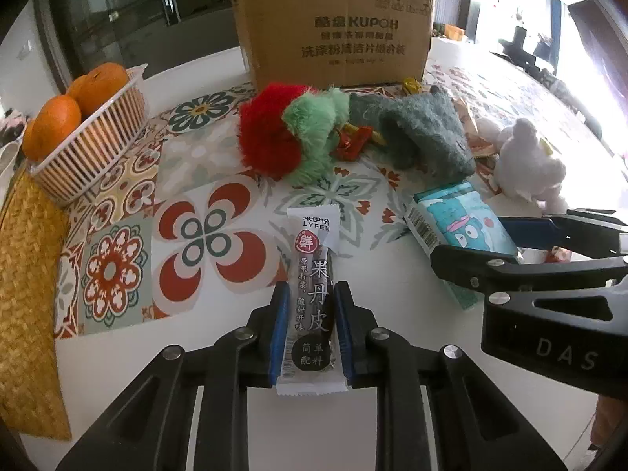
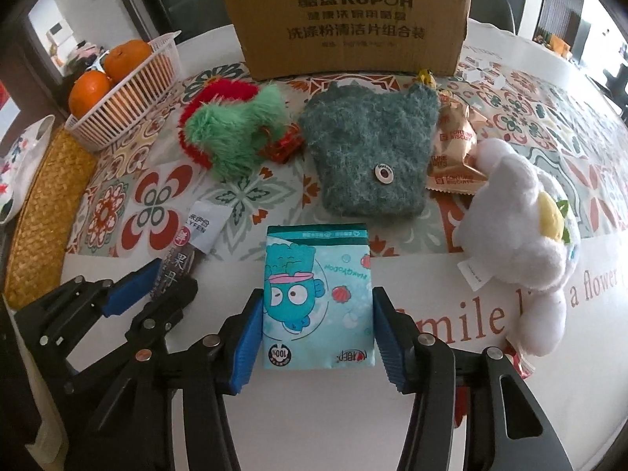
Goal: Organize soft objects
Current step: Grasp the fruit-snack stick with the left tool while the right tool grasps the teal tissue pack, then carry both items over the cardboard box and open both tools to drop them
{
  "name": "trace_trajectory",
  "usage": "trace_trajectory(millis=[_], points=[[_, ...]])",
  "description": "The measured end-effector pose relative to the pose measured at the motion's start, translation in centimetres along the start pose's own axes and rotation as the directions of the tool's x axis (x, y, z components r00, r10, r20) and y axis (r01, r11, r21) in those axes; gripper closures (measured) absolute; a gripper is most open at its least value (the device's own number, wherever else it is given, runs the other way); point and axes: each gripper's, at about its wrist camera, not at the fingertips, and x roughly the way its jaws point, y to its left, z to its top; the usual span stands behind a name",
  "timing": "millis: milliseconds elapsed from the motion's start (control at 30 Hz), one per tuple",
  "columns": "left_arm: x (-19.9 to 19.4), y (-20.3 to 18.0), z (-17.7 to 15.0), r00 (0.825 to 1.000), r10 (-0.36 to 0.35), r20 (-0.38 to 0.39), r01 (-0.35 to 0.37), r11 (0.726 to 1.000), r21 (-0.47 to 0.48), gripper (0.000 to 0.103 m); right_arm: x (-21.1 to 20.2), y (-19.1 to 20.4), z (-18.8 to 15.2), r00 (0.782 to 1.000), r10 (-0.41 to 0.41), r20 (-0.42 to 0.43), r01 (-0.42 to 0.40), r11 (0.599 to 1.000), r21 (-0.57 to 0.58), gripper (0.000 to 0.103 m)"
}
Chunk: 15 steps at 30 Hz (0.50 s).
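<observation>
Grippers are both angled steeply down at the near edge of the table (image 2: 510, 412), side by side. On the left, the left gripper (image 1: 310, 325) has its blue pads (image 1: 279, 333) tight against both long sides of the snack bar (image 1: 312, 310), a dark wrapped stick with a white crimped end pointing away toward the middle of the table. The jaws stand narrow, clamped on it.

Over on the right, the right gripper (image 2: 318, 333) straddles the tissue pack (image 2: 318, 298), a teal packet with a cartoon fish printed on it, lying flat near the table's front edge. Its jaws stand about half open; the left pad touches the pack's side, but whether the right pad presses I cannot tell.

Further back, on the patterned cloth (image 2: 157, 204), lies the soft stuff: a red and green fluffy toy (image 2: 231, 133), then a grey-green knitted pouch (image 2: 369, 149) at centre, then a white plush toy (image 2: 522, 235) toward the right edge. Biscuit packets (image 2: 455, 145) sit between pouch and plush. A cardboard box (image 2: 345, 19) stands at the far edge, and a white basket (image 2: 129, 98) of oranges (image 2: 90, 92) sits at the far left corner beside a woven mat (image 2: 43, 216).
</observation>
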Motion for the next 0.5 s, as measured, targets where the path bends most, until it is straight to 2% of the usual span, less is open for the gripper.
trace_trajectory(millis=[300,500], points=[[-3.9,0.1,1.2,0.998,0.034,0.054,-0.027,0.993,-0.116,0.080,-1.9,-0.7,0.2,0.998,0.047,0.030,-0.045,0.998,-0.036,0.050],[-7.1,-0.4,2.9,0.991,0.066,0.118,-0.046,0.986,-0.163,0.080,-4.4,-1.0,1.0,0.994,0.083,0.076,-0.078,0.995,-0.067,0.050]])
